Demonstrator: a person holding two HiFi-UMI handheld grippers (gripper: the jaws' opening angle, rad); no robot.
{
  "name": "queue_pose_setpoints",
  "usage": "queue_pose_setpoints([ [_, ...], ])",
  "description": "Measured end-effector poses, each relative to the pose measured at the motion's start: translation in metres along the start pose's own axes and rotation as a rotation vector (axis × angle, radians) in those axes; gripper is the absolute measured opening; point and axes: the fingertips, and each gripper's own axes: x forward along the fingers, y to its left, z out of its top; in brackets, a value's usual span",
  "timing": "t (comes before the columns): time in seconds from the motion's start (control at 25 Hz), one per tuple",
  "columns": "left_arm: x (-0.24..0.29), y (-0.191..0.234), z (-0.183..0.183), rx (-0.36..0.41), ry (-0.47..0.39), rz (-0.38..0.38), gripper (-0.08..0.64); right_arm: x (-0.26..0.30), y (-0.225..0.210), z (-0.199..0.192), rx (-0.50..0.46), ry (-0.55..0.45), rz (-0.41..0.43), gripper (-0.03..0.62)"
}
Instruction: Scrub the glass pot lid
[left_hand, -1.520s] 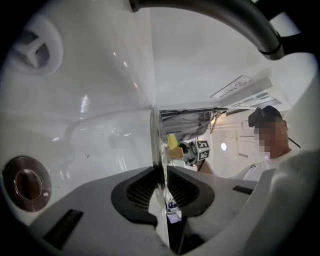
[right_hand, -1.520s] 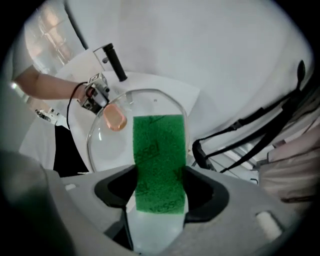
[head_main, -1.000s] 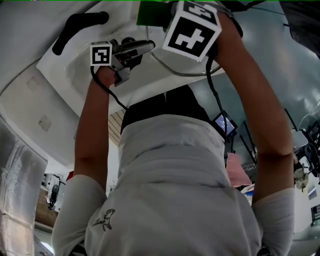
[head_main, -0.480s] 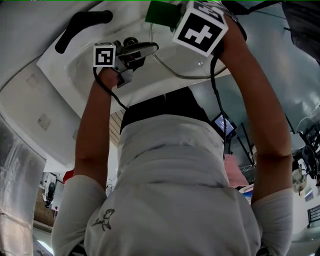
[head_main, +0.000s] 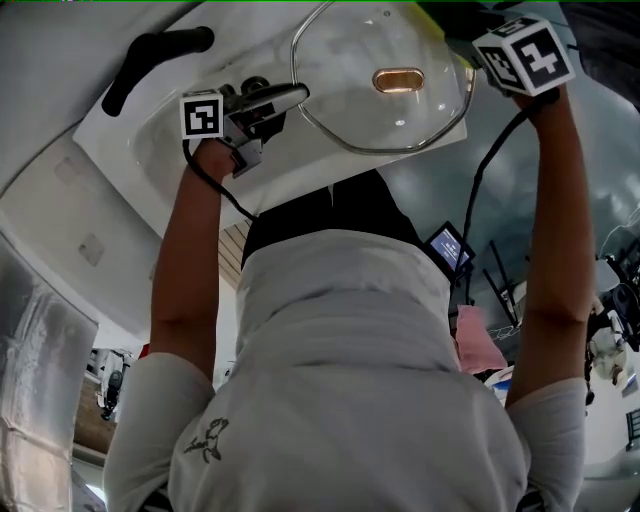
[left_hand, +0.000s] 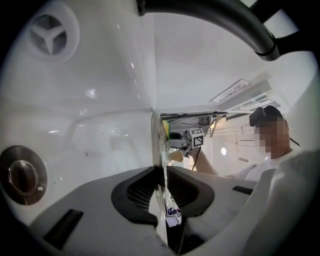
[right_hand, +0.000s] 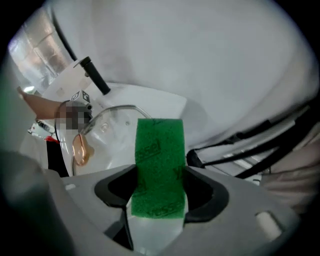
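Glass pot lid (head_main: 385, 85): L gripper (left_hand: 162, 192) clamped its rim, R gripper (right_hand: 157, 197) pinched green pad (right_hand: 159, 150) beside it. Needed pad flat on glass, firm strokes.

Arms outstretched, left tongs (left_hand: 163, 186) and right tongs (right_hand: 159, 192) both clamped

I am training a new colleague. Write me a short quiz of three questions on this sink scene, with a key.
1. True or false: the left hand-held gripper is shut on the rim of the glass pot lid.
2. The right hand-held gripper holds: A) a green scouring pad B) a wooden brush C) nothing.
3. Fill in: the faucet is coloured ___.
Key: 1 true; 2 A; 3 black.
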Motion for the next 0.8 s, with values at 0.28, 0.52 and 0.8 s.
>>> queue_pose_setpoints([
  [0.28,0.001,0.0,-0.001,-0.005,-0.002,0.001,0.072,-0.01,-0.022,-0.051,0.128,0.024,-0.033,0.288],
  [0.52,0.0,-0.001,-0.001,-0.004,-0.008,0.003,0.072,-0.017,0.052,0.065,-0.113,-0.126,0.039,0.288],
  [0.8,-0.001,0.002,0.0,0.016,-0.009,0.019,0.074,0.025,0.178,0.13,-0.486,-0.094,0.157,0.29],
])
